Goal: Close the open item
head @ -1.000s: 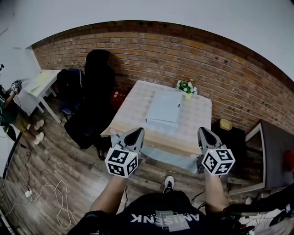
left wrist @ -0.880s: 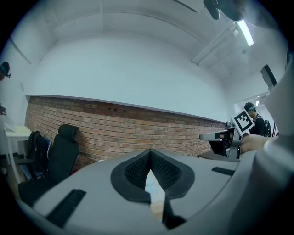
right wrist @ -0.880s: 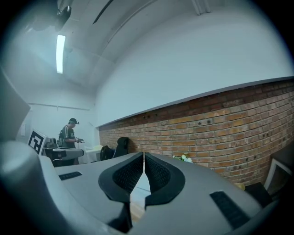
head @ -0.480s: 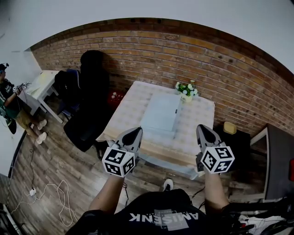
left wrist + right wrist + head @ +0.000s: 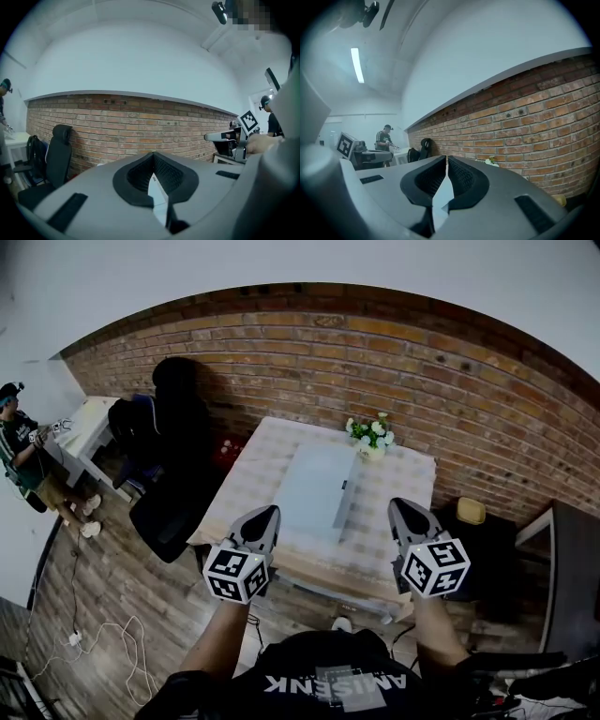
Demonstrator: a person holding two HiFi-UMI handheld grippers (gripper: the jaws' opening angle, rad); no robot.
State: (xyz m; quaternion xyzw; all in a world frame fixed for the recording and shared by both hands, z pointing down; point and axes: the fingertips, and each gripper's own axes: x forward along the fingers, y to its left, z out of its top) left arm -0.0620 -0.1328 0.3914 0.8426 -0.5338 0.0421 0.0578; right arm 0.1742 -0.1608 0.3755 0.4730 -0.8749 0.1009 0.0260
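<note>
Ahead, checked table (image 5: pixel 251 476) with flat grey item (image 5: pixel 314 488) by brick wall (image 5: pixel 469 399); left gripper (image 5: pixel 269 513) and right gripper (image 5: pixel 400 506) jaws together, empty.

Office-like workroom. Recorded: red-brown brick wall (image 5: pixel 394 352), grey wood-plank floor (image 5: pixel 112 587), black high-backed office chair (image 5: pixel 180 418), small white side desk (image 5: pixel 82 426).

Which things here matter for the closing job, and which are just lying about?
Job: grey laptop-like item on the table; left hand-held gripper; right hand-held gripper.
Lying about: flower pot; office chair; white desk; yellow object.
</note>
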